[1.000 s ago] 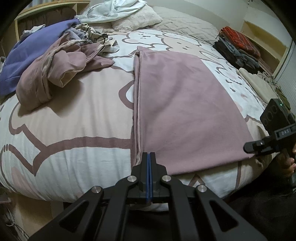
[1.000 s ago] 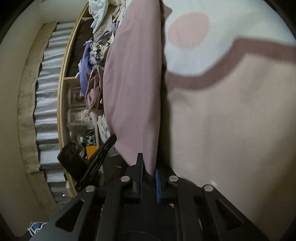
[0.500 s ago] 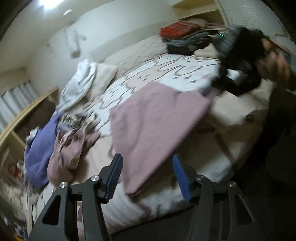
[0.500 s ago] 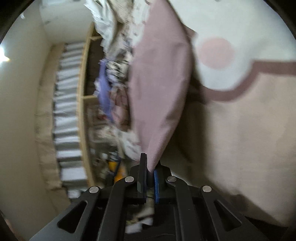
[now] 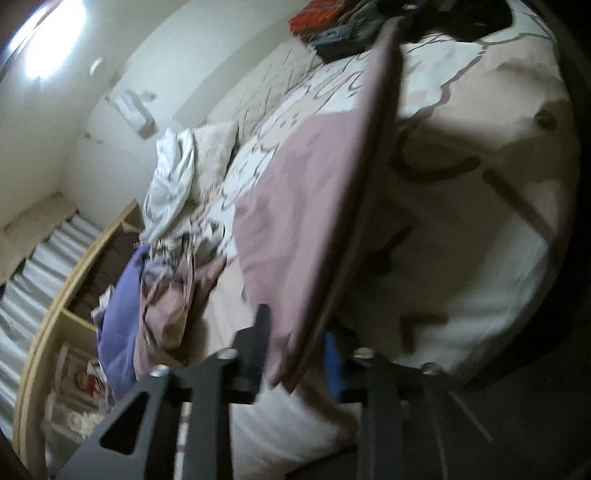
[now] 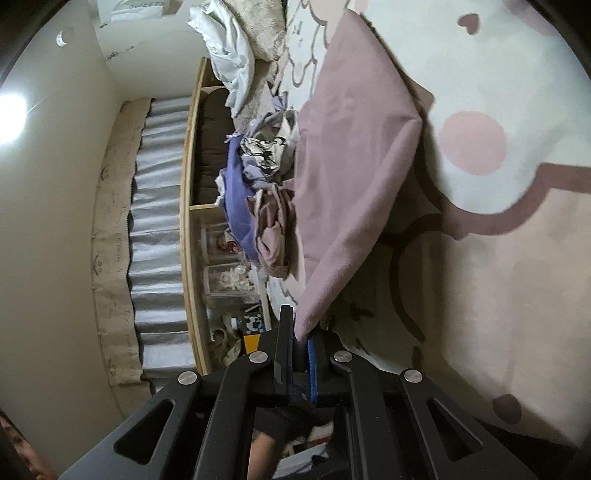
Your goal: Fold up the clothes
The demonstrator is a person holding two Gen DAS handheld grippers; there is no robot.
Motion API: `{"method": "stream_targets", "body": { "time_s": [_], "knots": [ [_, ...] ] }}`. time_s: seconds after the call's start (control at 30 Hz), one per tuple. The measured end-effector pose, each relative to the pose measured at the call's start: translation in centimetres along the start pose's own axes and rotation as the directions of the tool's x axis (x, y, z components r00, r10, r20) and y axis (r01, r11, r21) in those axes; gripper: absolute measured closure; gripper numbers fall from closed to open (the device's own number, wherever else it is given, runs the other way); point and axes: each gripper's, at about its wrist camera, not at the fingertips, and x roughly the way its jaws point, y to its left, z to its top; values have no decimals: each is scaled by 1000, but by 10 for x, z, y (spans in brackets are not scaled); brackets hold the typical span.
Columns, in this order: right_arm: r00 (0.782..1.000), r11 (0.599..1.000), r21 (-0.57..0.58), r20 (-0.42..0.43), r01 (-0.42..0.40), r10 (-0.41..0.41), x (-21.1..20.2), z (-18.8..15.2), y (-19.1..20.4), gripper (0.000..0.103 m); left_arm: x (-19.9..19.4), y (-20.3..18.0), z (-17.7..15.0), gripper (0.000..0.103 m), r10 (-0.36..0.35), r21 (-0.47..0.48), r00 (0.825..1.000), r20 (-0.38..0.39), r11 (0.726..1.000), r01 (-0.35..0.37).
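Note:
A dusty-pink cloth (image 5: 295, 206) lies folded on the bed, with its near edge lifted off the cover. My left gripper (image 5: 295, 343) is open; its fingers stand on either side of that raised edge, and the view is blurred. In the right wrist view the same pink cloth (image 6: 351, 147) rises from the bed to a corner, and my right gripper (image 6: 300, 343) is shut on this corner. The lifted side casts a shadow on the cartoon-print bedspread (image 6: 517, 258).
A heap of unfolded clothes, purple (image 5: 118, 314) and pink, lies at the bed's left side by a wooden shelf (image 6: 188, 184). A white garment (image 5: 170, 184) and a pillow sit at the head. A folded stack (image 5: 332, 26) lies far right.
My left gripper let go of the cloth's front edge, swung away open, and now has its fingers narrowed around the raised edge. My right gripper has lifted its corner off the bed.

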Motion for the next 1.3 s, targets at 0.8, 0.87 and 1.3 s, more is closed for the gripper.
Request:
{"method": "stream_targets", "body": {
  "time_s": [0.8,0.87,1.3],
  "knots": [
    [755,493,-628,248,603,-607,3,-64,42,29,-10,45,50,99,-385,-361,923,32,856,369],
    [729,372,-700,311,609,-610,15,-78,49,27,-4,54,56,99,-445,-400,896,20,817,415],
    [585,-367,-761,647,535,-489,113,-134,64,41,6,88,66,99,-548,-520,836,38,703,484]
  ]
}}
